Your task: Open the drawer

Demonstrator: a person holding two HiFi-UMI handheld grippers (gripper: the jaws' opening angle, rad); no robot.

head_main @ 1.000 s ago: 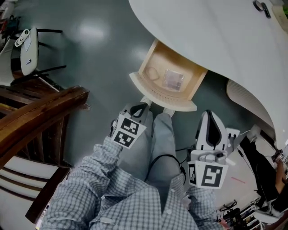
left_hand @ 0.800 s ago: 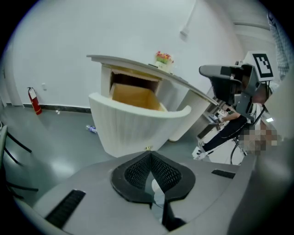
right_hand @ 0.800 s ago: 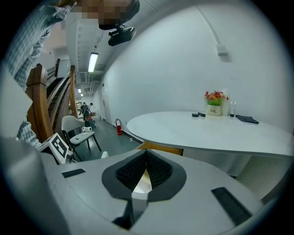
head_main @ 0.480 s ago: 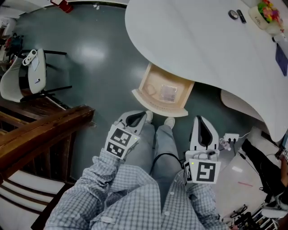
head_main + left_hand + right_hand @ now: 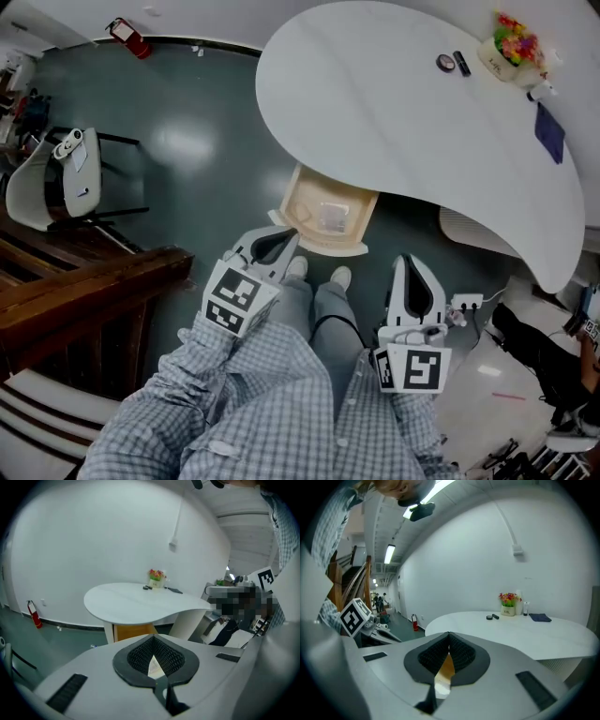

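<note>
A wooden drawer (image 5: 326,217) stands pulled out from under the white curved table (image 5: 403,122), with a small clear packet lying inside it. My left gripper (image 5: 289,234) hangs just in front of the drawer's near left corner, above the person's legs, shut with nothing in it. My right gripper (image 5: 411,262) is further right, apart from the drawer, also shut and holding nothing. In the left gripper view the closed jaws (image 5: 152,639) point toward the table (image 5: 140,604) and the drawer's wood (image 5: 133,632) beneath it. The right gripper view shows closed jaws (image 5: 449,638) before the tabletop (image 5: 525,630).
A flower pot (image 5: 514,49), small black items (image 5: 450,62) and a dark cloth (image 5: 550,131) sit on the table's far side. A white chair (image 5: 77,171) and a wooden railing (image 5: 84,291) stand at the left. A power strip (image 5: 466,302) with cables lies on the floor at the right.
Both grippers have risen and drawn back from the drawer, the left one more. The head view has lifted, so the drawer looks smaller. It remains open.
</note>
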